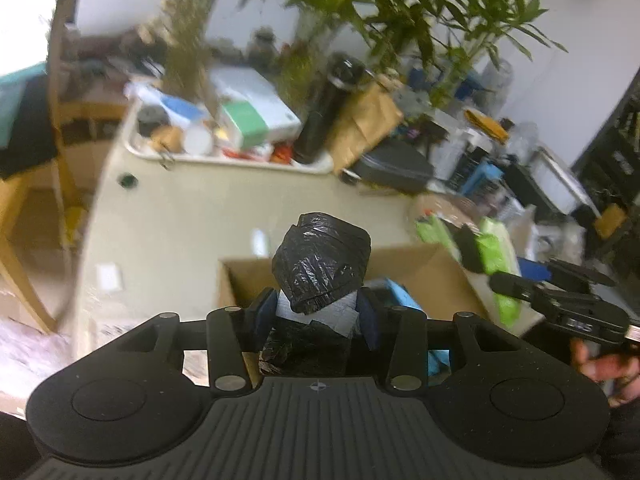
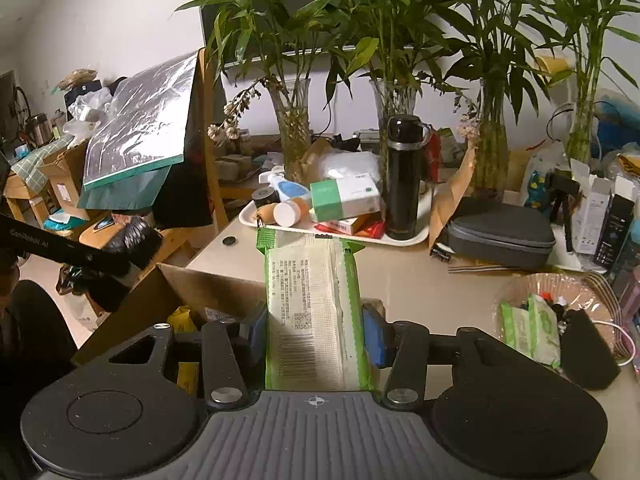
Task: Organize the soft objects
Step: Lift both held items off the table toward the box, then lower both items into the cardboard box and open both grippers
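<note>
- Black plastic-wrapped roll (image 1: 320, 264): pinched between the jaws of the left gripper (image 1: 320, 312), held above the open cardboard box (image 1: 432, 276); judged ready for deposit there.
- Green tissue pack (image 2: 314, 312): clamped lengthwise in the jaws of the right gripper (image 2: 316, 336), long axis pointing away, over the box's right edge.
- A second green pack (image 2: 530, 330) lies near right, beside a dark pouch (image 2: 588, 352), judged still unsorted.
- Bench (image 2: 420, 276): beige, crowded at the far side by a white tray (image 2: 332, 236), a black flask (image 2: 404, 176) and a grey case (image 2: 500, 232).
- Room: bamboo in glass vases (image 2: 296, 120) along the far wall; wooden chair (image 2: 208, 128) far left.
</note>
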Demonstrator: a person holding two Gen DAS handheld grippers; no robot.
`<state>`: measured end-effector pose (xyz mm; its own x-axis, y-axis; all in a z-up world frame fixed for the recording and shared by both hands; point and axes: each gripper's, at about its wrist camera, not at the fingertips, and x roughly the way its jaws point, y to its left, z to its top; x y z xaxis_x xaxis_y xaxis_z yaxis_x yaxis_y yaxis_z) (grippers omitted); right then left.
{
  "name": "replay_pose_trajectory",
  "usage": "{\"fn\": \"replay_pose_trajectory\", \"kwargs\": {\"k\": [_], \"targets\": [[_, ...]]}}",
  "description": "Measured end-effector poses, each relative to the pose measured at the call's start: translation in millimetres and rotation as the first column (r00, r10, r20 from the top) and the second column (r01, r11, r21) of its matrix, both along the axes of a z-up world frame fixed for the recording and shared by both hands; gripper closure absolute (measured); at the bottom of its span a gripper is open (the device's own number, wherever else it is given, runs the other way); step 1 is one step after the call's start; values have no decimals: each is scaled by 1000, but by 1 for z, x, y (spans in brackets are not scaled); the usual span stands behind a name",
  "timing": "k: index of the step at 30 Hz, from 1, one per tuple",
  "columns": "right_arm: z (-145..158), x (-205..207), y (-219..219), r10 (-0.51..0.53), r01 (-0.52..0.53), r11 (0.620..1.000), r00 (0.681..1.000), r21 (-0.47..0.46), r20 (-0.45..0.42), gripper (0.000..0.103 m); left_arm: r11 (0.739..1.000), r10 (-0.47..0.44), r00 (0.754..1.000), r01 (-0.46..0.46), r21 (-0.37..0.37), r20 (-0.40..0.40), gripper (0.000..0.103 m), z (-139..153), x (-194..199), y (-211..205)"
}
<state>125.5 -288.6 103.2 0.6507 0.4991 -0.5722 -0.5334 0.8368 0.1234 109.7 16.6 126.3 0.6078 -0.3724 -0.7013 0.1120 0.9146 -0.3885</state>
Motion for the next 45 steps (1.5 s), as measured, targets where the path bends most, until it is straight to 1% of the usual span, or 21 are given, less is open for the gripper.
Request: {"fn": "replay_pose_trajectory", "kwargs": {"k": [1, 3, 4, 5, 8, 12, 16, 18, 24, 28, 29, 30, 31, 33, 35, 37, 40, 41, 45], "targets": [[0, 0, 0, 0, 0, 1000, 1000, -2, 0, 52, 1000, -15, 1000, 15, -16, -2, 59, -2, -2, 0], [-1, -2, -1, -5, 5, 1000, 1000, 1, -1, 52, 999, -29, 1000, 29, -38, 1, 48, -5, -7, -1], [-1, -2, -1, -7, 7, 1000, 1000, 4, -2, 52, 999, -26, 1000, 26, -40, 8, 36, -6, -10, -2], [-1, -3, -2, -10, 10, 1000, 1000, 6, -4, 52, 999, -20, 1000, 20, -36, 19, 31, -7, -15, -2], [-3, -5, -2, -12, 12, 1000, 1000, 4, -8, 52, 1000, -11, 999, 11, -6, 37, 31, -7, -25, -2], [-5, -9, 2, -11, 11, 1000, 1000, -8, -11, 52, 998, -17, 996, 11, 64, 85, 31, -6, -38, -7], [-7, -9, 5, -10, 10, 1000, 1000, -3, -24, 52, 991, -42, 990, 25, 130, 132, 31, -8, -41, -14], [-8, -8, 7, -11, 11, 1000, 999, -6, -31, 52, 988, -43, 989, 21, 151, 144, 31, -8, -42, -14], [-10, 2, 12, -27, 26, 1000, 998, -6, -60, 52, 989, -32, 981, 4, 148, 191, 31, -2, -47, -10], [-16, 9, 19, -28, 27, 999, 996, -18, -84, 51, 990, -26, 981, -1, 143, 191, 31, -2, -49, -8], [-18, 10, 19, -31, 29, 999, 995, -19, -92, 48, 990, -26, 982, -2, 144, 189, 31, -2, -50, -8], [-20, 11, 19, -39, 37, 999, 995, -16, -94, 39, 989, -27, 982, 0, 145, 189, 31, -2, -51, -8], [-20, 11, 18, -48, 47, 999, 995, -11, -88, 34, 989, -29, 981, 1, 146, 190, 31, -2, -52, -8], [-15, 9, 14, -67, 68, 998, 996, 16, -58, 11, 989, -30, 981, 1, 149, 189, 31, -2, -53, -8], [-12, 8, 10, -75, 76, 996, 996, 41, -40, 5, 989, -25, 982, -3, 149, 185, 31, -3, -53, -8], [-12, 8, 8, -80, 82, 996, 996, 46, -40, 4, 989, -14, 983, -14, 150, 182, 31, -3, -52, -6], [-15, 10, 9, -85, 86, 996, 995, 29, -45, 3, 987, 9, 982, -38, 154, 186, 31, -3, -52, -4], [-16, 9, 10, -84, 85, 996, 996, 23, -41, 0, 987, 16, 982, -45, 156, 186, 31, -3, -52, -3], [-18, 8, 11, -80, 81, 997, 996, 13, -39, 0, 981, 44, 985, -75, 179, 170, 31, -6, -47, -1]]}}
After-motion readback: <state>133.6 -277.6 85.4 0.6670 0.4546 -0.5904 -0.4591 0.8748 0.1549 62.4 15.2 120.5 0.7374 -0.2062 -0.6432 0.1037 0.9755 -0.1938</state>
